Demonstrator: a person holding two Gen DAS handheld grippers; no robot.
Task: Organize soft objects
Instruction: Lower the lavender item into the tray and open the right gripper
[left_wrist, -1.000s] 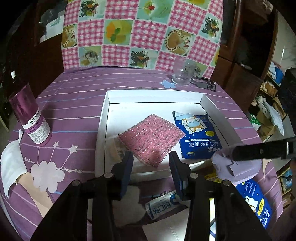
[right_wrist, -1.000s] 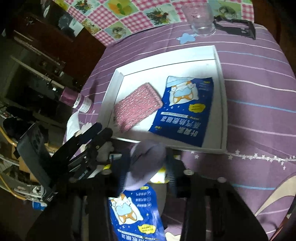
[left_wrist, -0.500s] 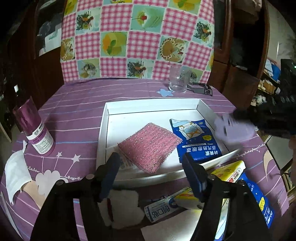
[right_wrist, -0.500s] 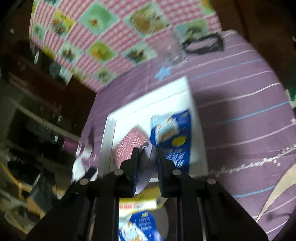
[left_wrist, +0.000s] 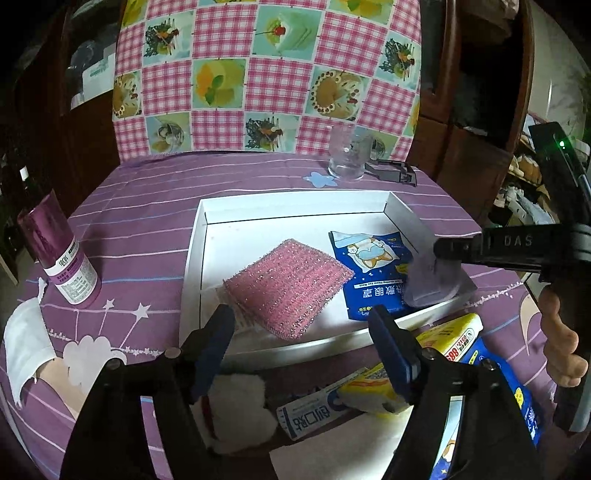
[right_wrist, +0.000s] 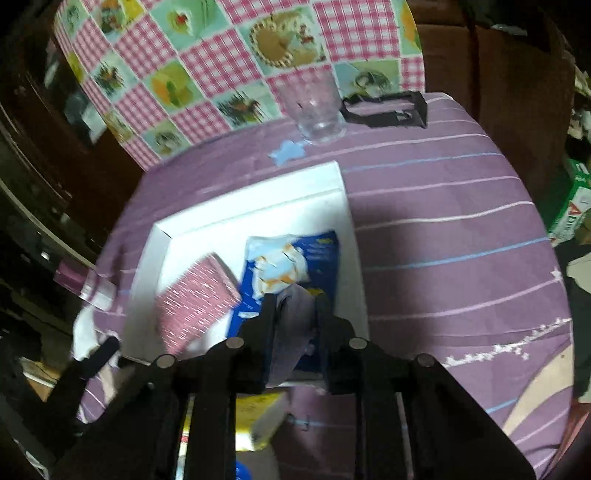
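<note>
A white tray (left_wrist: 295, 201) holds a pink sparkly sponge (left_wrist: 288, 284) and a blue eye-mask packet (left_wrist: 373, 266). My left gripper (left_wrist: 299, 317) hovers at the tray's near rim, jaws wide and still opening, with nothing between them. My right gripper (left_wrist: 441, 254) comes in from the right over the tray's right side. It grips a lavender soft pad (left_wrist: 432, 282) above the blue packet, though its jaws are starting to open. In the right wrist view the lavender pad (right_wrist: 295, 314) sits pinched between the fingers of the right gripper (right_wrist: 295, 306), over the blue packet (right_wrist: 295, 258).
On the purple cloth: a purple bottle (left_wrist: 59, 258) and white mask (left_wrist: 26, 339) at left, a glass (left_wrist: 347, 155) and black clip (left_wrist: 391, 171) at the back. Near me lie a white fluffy piece (left_wrist: 240, 402), a white-blue packet (left_wrist: 310, 410), a yellow pack (left_wrist: 450, 339) and another blue packet (left_wrist: 517, 398).
My left jaws have spread wide apart. My right gripper has carried the lavender pad from in front of the tray to above its right side and tilted.
</note>
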